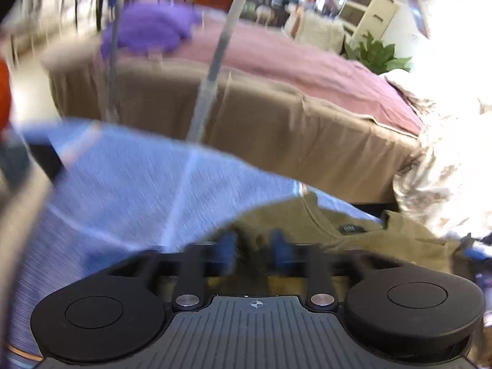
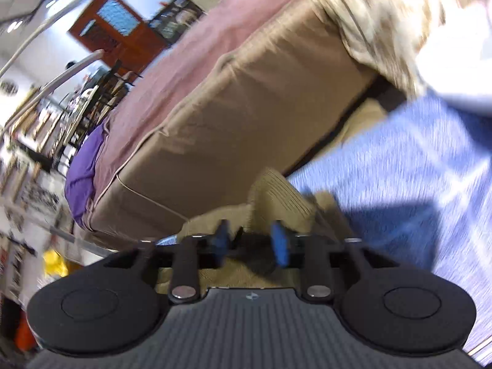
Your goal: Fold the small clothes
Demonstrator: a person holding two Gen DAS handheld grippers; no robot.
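An olive-green garment (image 1: 332,224) with a black neck label lies on a blue-lilac cloth surface (image 1: 129,190). My left gripper (image 1: 253,246) sits low over the garment's near edge, its blue-padded fingers a small gap apart with olive fabric between them; the frame is blurred. In the right wrist view my right gripper (image 2: 252,243) has its blue fingers a small gap apart around a ribbed olive cuff or hem (image 2: 279,196) that bunches up between and above them. The blue-lilac surface (image 2: 399,184) lies to the right.
A bed with a tan skirt (image 1: 276,135) and pink cover (image 1: 292,58) stands beyond, with a purple cloth (image 1: 150,27) on it. A patterned beige blanket (image 1: 442,166) hangs at the right. A green plant (image 1: 378,52) and cream drawers (image 1: 366,9) stand behind.
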